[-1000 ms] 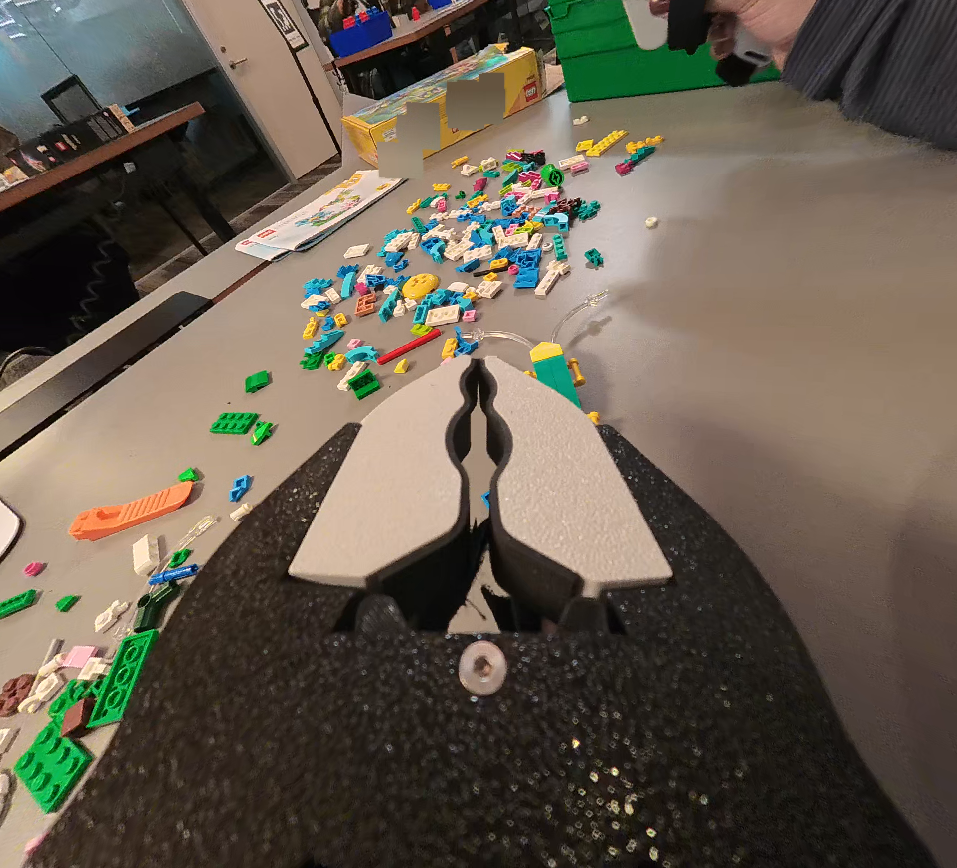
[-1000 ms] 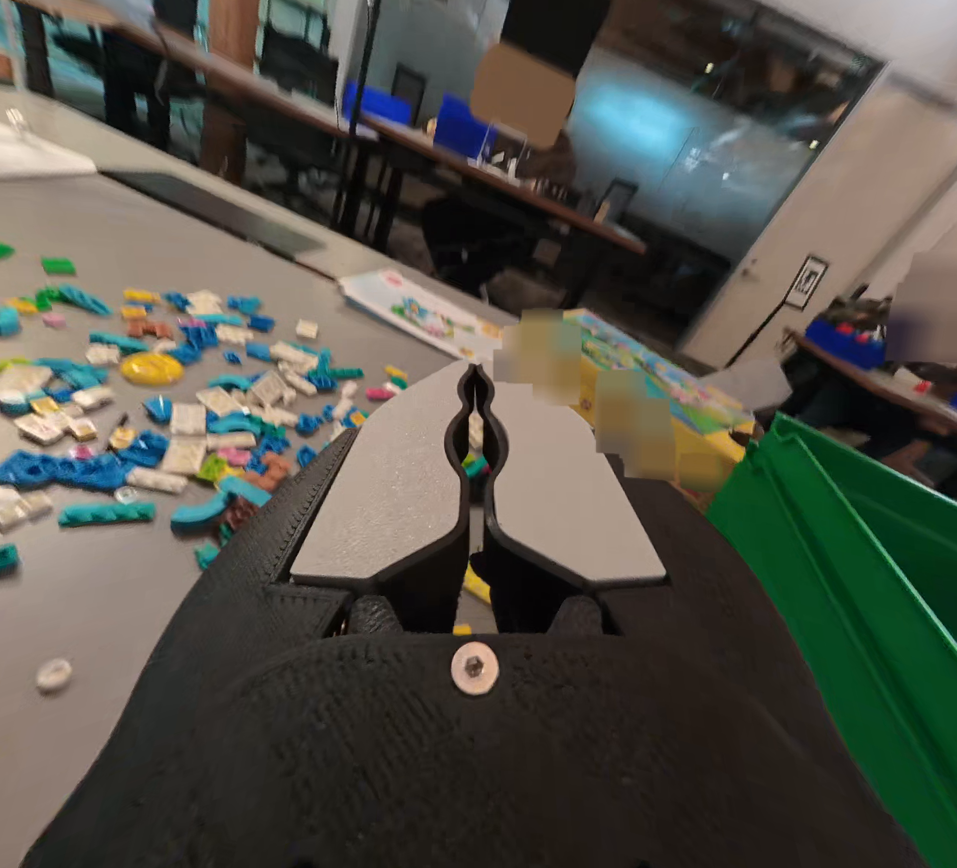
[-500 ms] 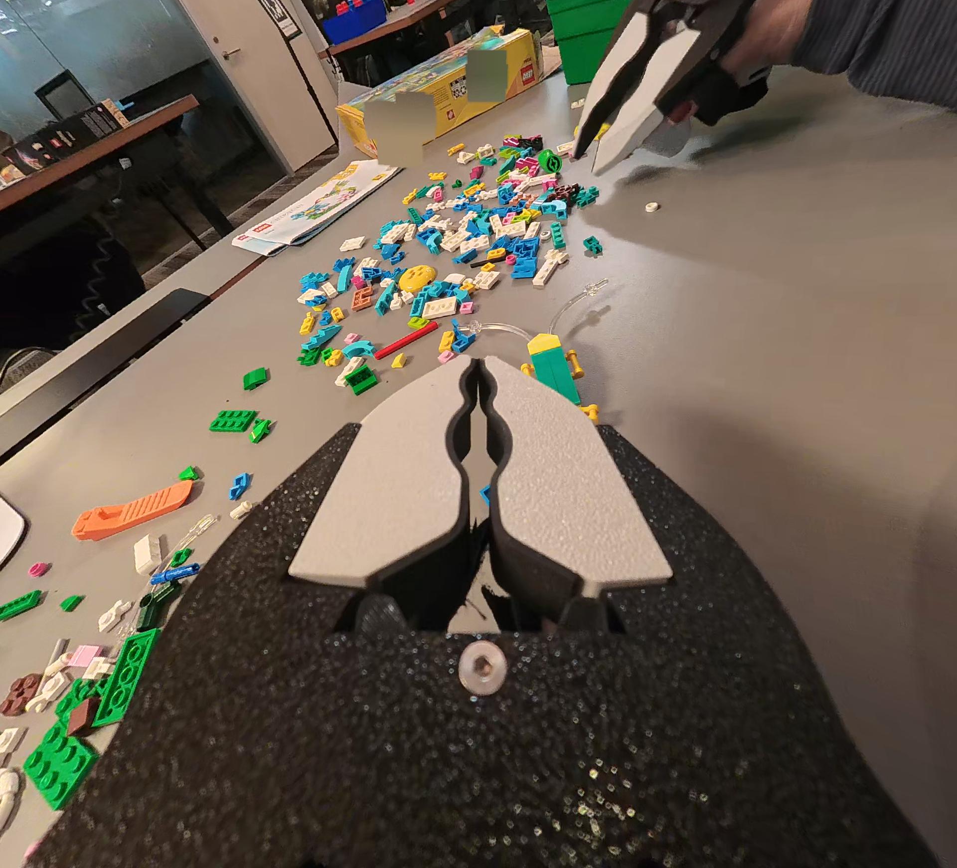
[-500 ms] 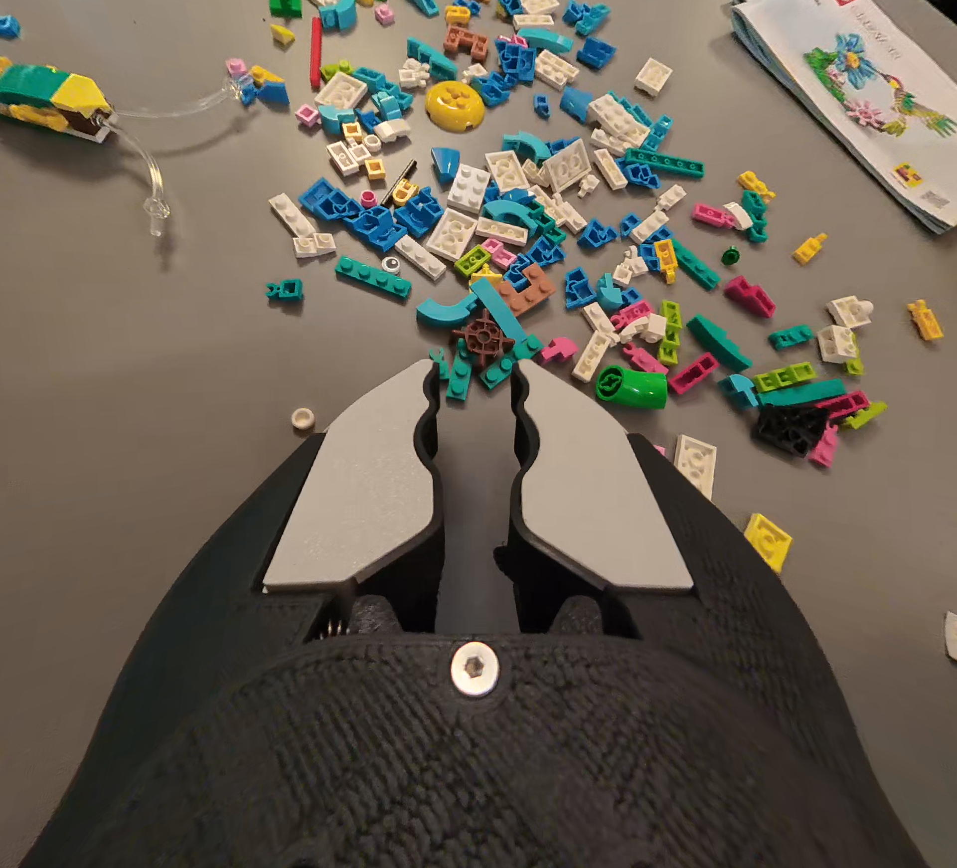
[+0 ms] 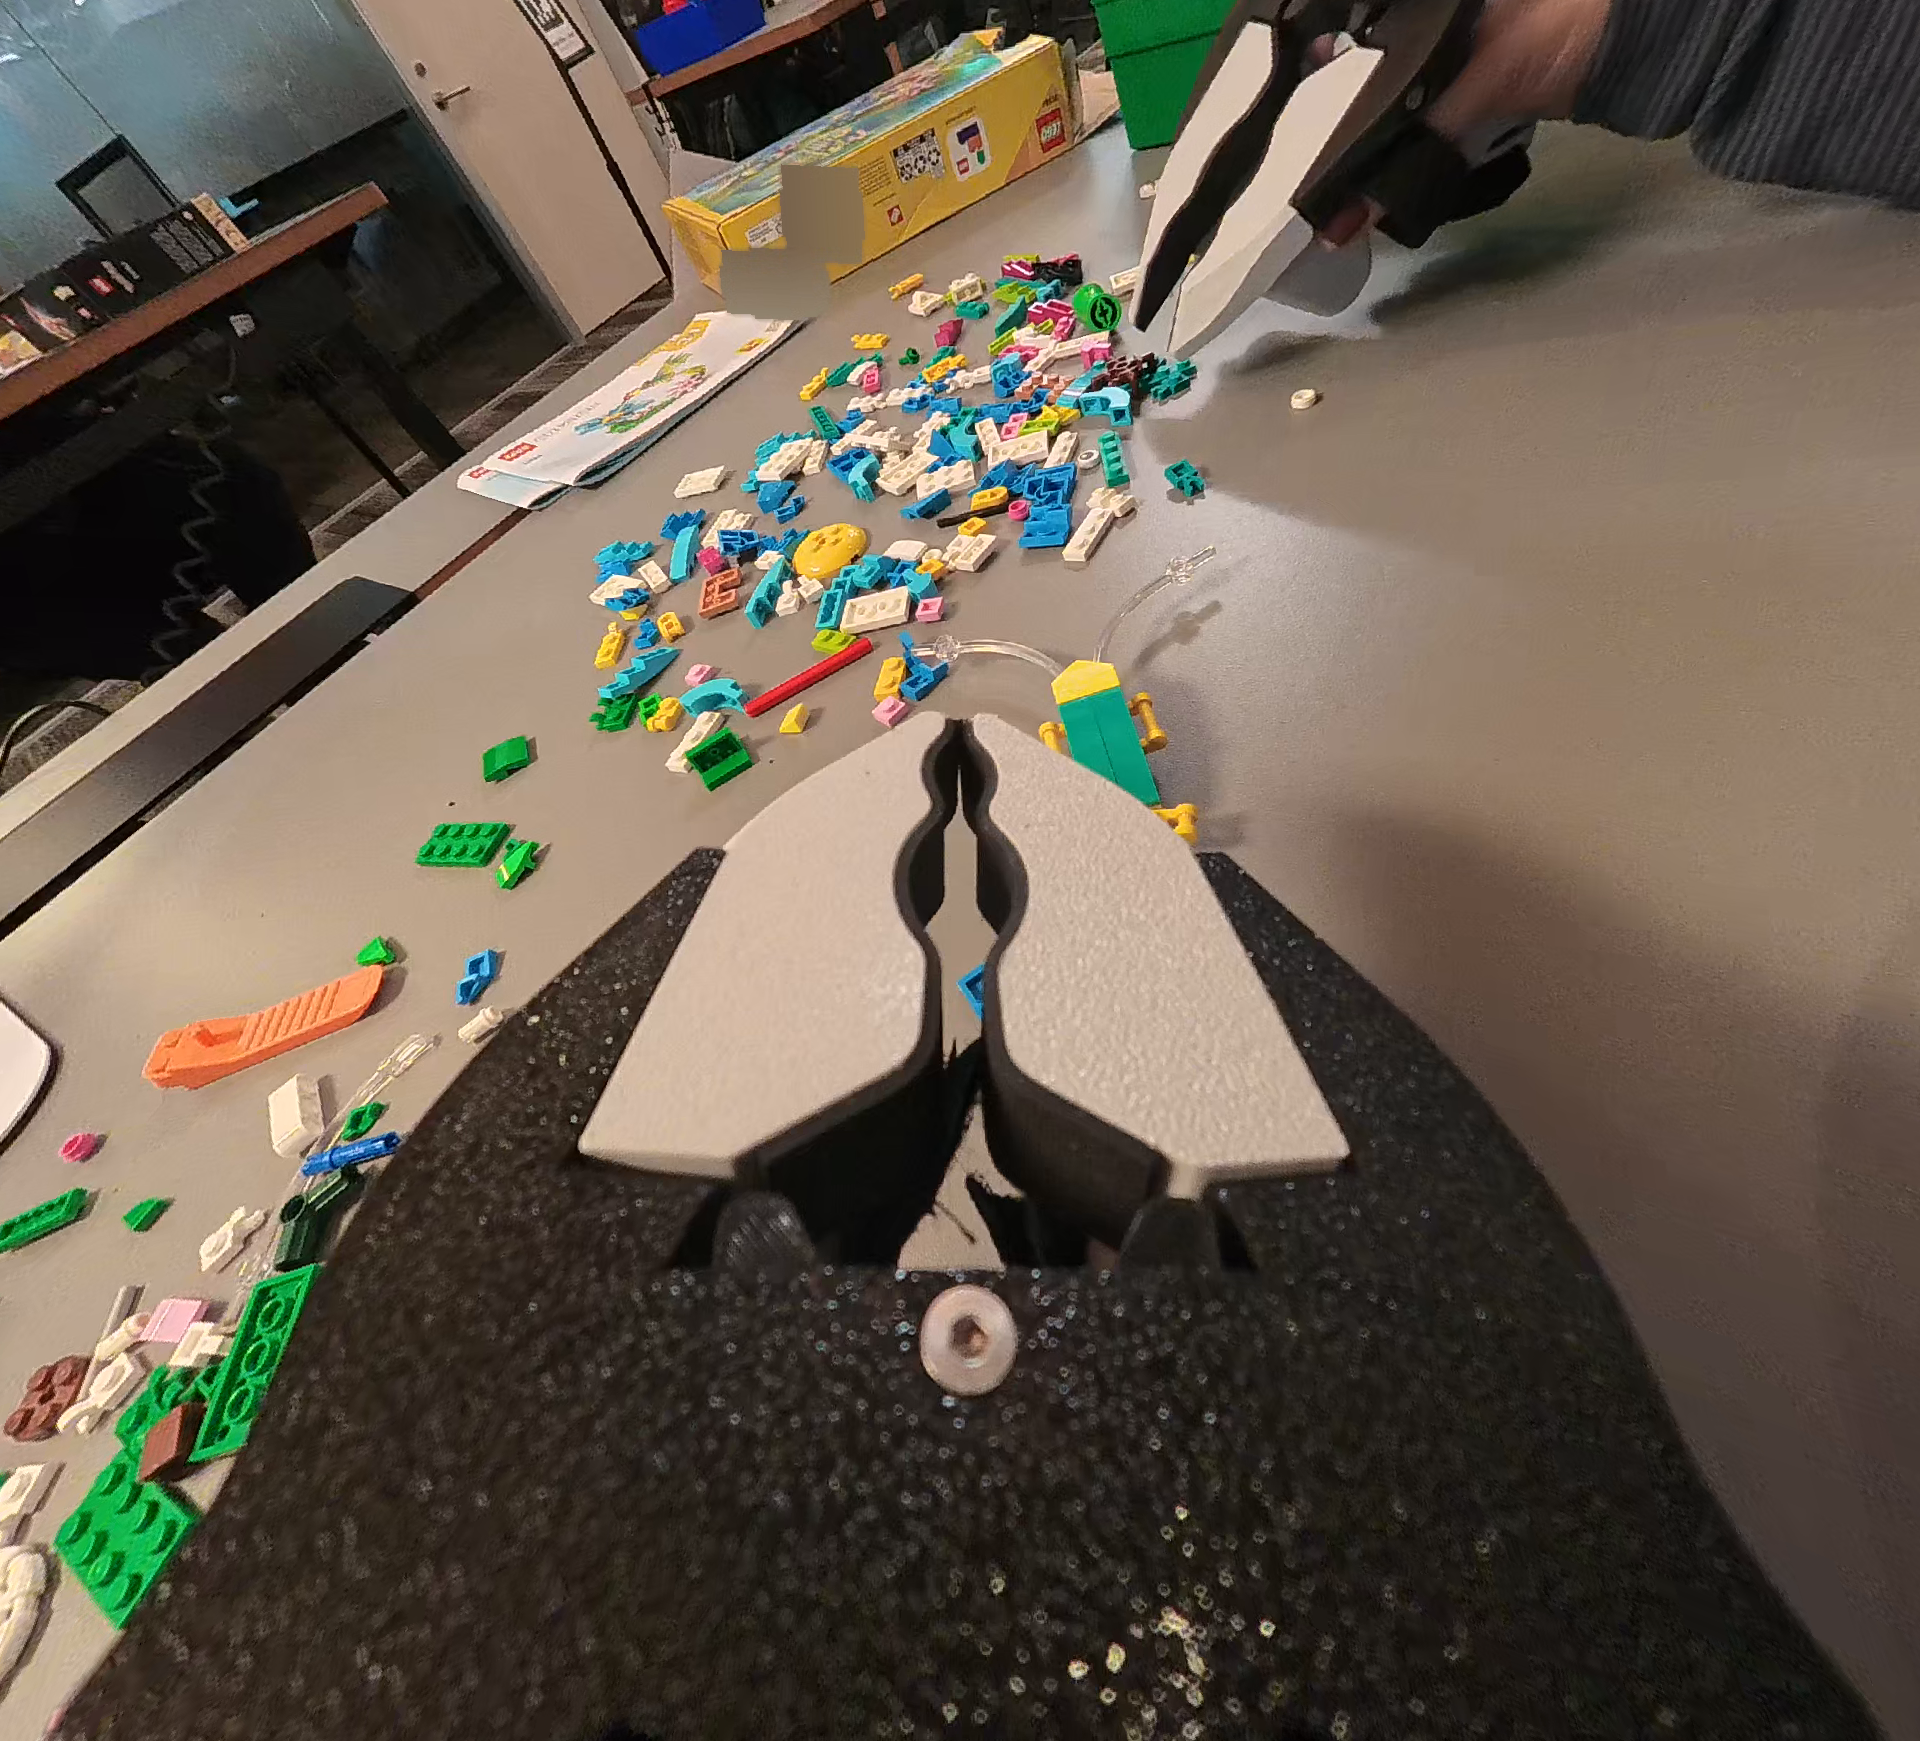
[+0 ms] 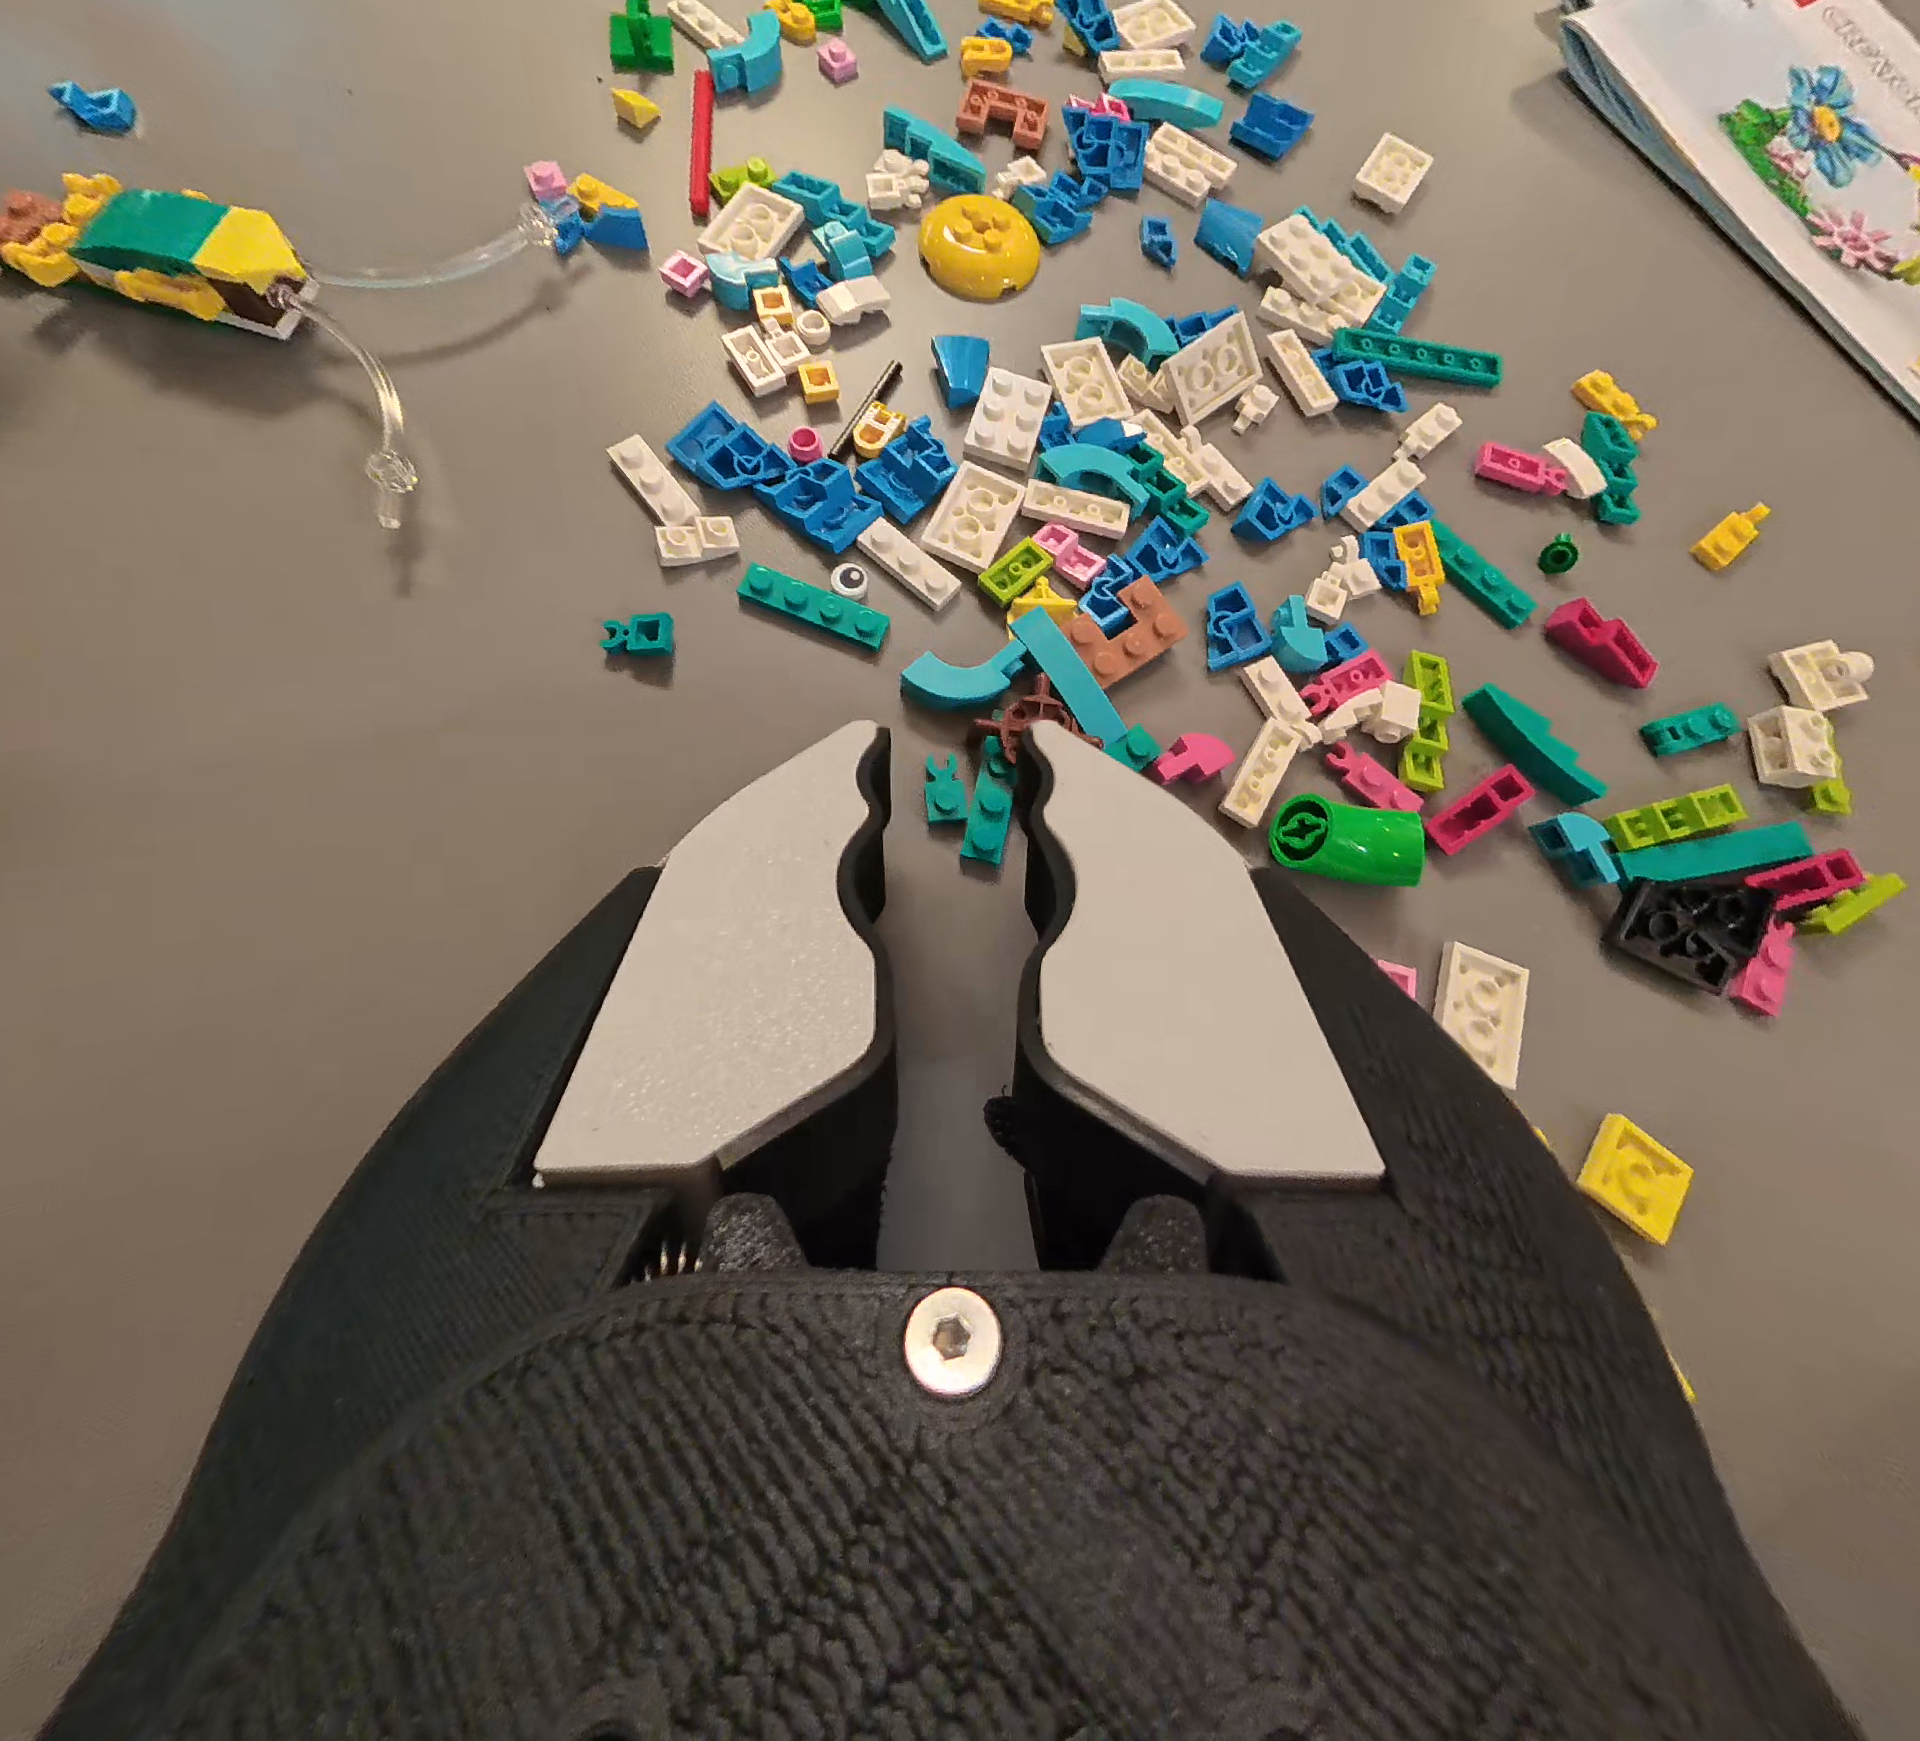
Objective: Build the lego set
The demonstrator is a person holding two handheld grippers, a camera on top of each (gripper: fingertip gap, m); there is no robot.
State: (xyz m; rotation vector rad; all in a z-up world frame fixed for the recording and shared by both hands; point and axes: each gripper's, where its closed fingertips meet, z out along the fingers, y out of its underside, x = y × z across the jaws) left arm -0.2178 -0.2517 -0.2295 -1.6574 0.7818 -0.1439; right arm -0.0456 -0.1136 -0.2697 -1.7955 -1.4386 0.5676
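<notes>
Your right gripper (image 6: 956,741) stood with its jaws parted and empty at the near edge of the loose lego pieces (image 6: 1101,403), which fanned out ahead of it across the grey table (image 6: 260,756). Two small teal pieces (image 6: 971,803) lay in the gap between its fingertips, and a brown wheel-shaped piece (image 6: 1023,720) sat just past its right tip. A green cylinder (image 6: 1345,839) lay just to its right. The part-built green and yellow model (image 6: 156,252), with clear curved tubes, rested well off to its left. Far ahead on the right lay the instruction booklet (image 6: 1766,112); it carried a red brand logo and flower pictures.

Your left gripper (image 5: 964,735) was closed on nothing, low over the table, the model (image 5: 1101,725) just beside its right finger. An orange brick separator (image 5: 260,1026) lay to its left, and a yellow set box (image 5: 883,153), printed and logo-marked, stood far ahead.
</notes>
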